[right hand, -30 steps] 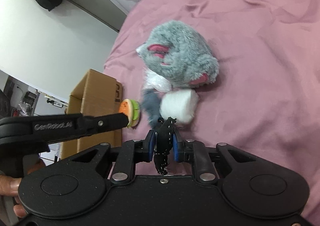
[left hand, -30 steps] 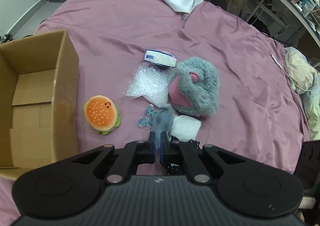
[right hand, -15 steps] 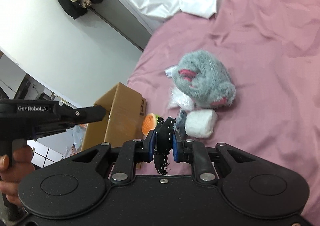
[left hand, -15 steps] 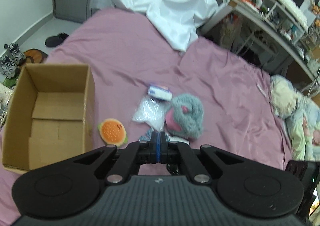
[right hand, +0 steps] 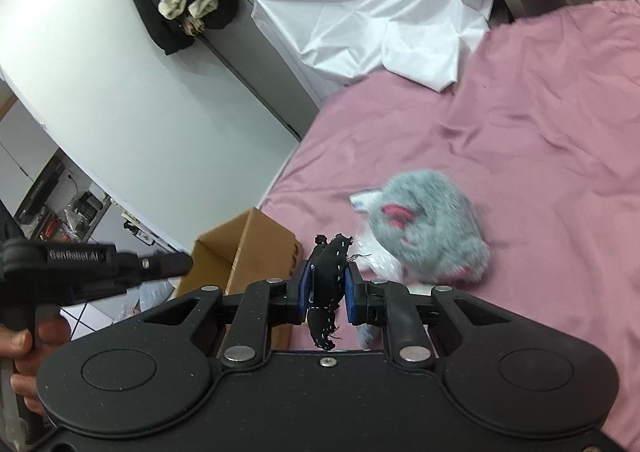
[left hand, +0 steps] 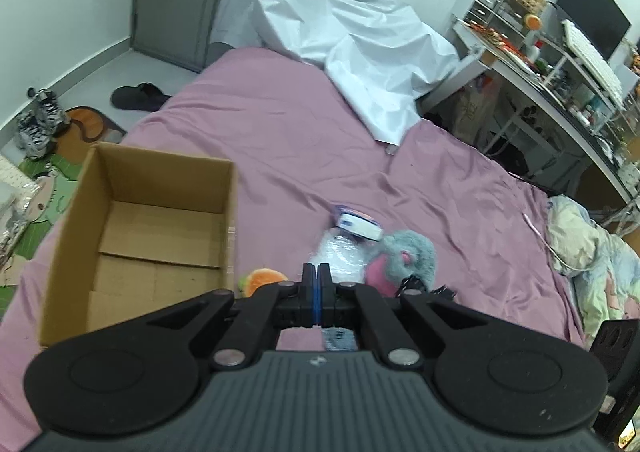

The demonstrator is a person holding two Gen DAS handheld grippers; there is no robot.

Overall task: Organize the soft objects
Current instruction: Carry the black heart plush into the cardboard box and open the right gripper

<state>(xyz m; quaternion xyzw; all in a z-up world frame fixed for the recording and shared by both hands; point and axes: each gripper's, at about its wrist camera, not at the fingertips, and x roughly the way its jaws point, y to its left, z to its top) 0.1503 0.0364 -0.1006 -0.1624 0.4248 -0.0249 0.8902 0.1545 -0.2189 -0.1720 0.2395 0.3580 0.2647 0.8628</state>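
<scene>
Two grippers up: right gripper (right hand: 327, 290) jaws clamped black fabric scrap (right hand: 329, 272), raised, presumably for cardboard box (left hand: 160, 212); left gripper (left hand: 316, 280) jaws closed, empty.

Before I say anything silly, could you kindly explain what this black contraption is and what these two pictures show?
There is no robot here: a person holds a two-finger gripper in each hand, each with a wide-angle camera looking along its fingers. One picture comes from the left gripper, which is shut and holds nothing. The other comes from the right gripper, shut on a small black fabric piece; the left tool and the hand holding it show at its left edge. Below them is a bed with a pink sheet. On it stand an empty cardboard box and, beside it, a burger toy, a clear plastic bag, a small white packet and a grey plush toy.
</scene>
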